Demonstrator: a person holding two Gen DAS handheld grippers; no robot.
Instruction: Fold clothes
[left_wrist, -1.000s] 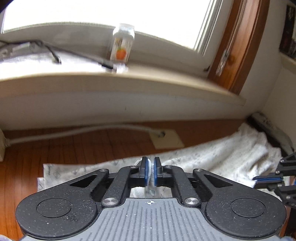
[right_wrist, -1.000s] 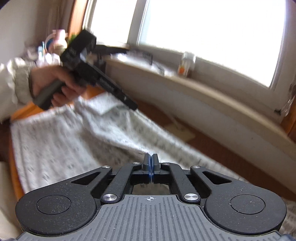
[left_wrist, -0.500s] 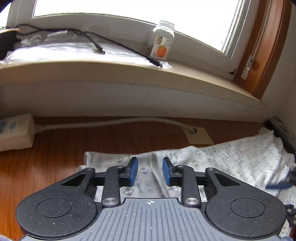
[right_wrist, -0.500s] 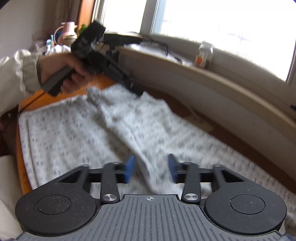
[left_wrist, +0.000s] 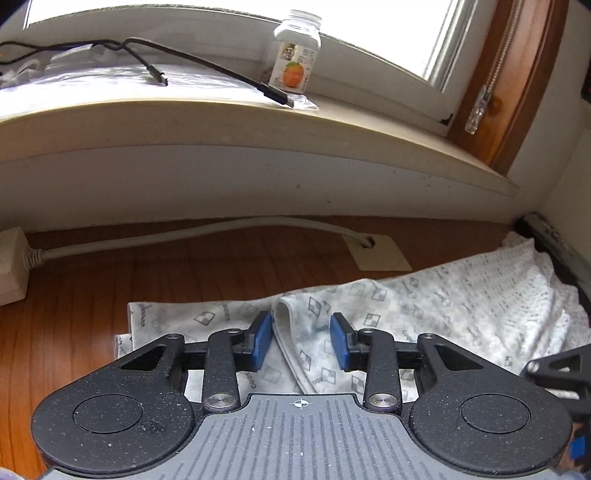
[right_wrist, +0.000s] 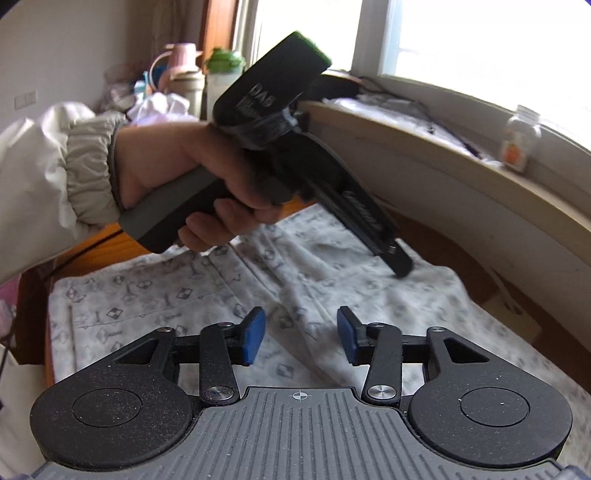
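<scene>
A white garment with a grey checked print lies folded over on the wooden table. My left gripper is open just above it, with a fold edge of the cloth between the blue pads, nothing held. My right gripper is open and empty above the garment. In the right wrist view the left gripper, held in a hand, points down at the cloth's far edge. The right gripper's edge shows in the left wrist view at the far right.
A window sill runs along the back with a small bottle and black cables. A white power strip and its cord lie on the table by the wall. Bottles and a pink jug stand far left.
Both grippers were shut on the garment a second ago and have opened and let it go. The cloth now lies folded over on the table. The left gripper has drawn nearer the right gripper's camera.
</scene>
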